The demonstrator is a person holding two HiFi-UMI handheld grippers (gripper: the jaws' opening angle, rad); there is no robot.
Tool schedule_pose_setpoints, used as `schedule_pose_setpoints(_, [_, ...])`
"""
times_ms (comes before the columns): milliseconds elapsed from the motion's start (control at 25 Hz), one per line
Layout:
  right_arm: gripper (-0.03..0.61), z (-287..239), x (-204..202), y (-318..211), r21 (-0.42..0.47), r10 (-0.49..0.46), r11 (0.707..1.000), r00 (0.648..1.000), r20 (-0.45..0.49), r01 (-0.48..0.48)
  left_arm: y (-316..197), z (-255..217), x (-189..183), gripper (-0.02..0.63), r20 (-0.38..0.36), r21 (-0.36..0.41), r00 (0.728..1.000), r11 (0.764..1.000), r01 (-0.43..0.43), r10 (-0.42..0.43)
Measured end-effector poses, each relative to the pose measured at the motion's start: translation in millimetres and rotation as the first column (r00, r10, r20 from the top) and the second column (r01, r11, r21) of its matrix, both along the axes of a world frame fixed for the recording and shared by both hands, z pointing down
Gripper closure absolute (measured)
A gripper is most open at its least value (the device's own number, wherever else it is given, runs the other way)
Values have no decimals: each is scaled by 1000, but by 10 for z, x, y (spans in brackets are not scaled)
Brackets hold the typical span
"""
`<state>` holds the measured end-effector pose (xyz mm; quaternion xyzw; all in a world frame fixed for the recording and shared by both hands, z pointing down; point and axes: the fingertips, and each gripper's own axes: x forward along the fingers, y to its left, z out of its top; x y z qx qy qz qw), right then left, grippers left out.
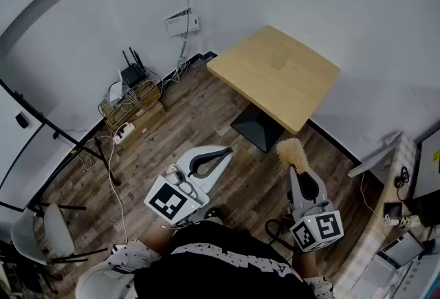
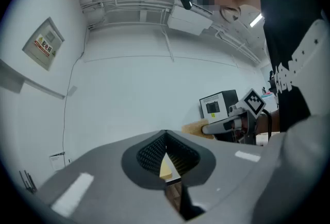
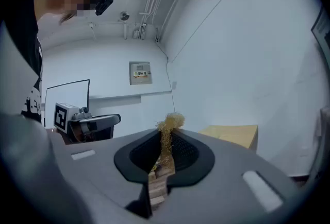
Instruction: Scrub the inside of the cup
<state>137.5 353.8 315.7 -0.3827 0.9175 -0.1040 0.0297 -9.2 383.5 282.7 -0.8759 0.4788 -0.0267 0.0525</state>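
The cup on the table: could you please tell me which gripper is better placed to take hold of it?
Left. The left gripper is shut and empty, while the right gripper is clamped on the scrubber. Both are well short of the cup.

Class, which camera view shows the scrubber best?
Right gripper view: the scrubber sits close, pinched by the right gripper. Head view shows its tuft from above; left gripper view, a small tan patch.
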Motion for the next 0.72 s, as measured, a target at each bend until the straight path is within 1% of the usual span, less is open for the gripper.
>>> schedule_pose_setpoints(160, [525, 15, 83, 21, -2, 5, 1000, 1000, 10, -5, 17, 33, 87, 612, 2, -13, 1000, 1000, 0, 0])
schedule_pose_setpoints(360, [523, -9, 188, 68, -13, 6, 1000, 997, 74, -5, 39, 26, 170, 612, 7, -14, 1000, 1000, -6, 6])
schedule_pose_setpoints(720, [522, 30, 475, 174, -7, 42, 999, 997, 64, -42, 63, 41, 484, 612, 16, -18, 998, 998, -54, 54])
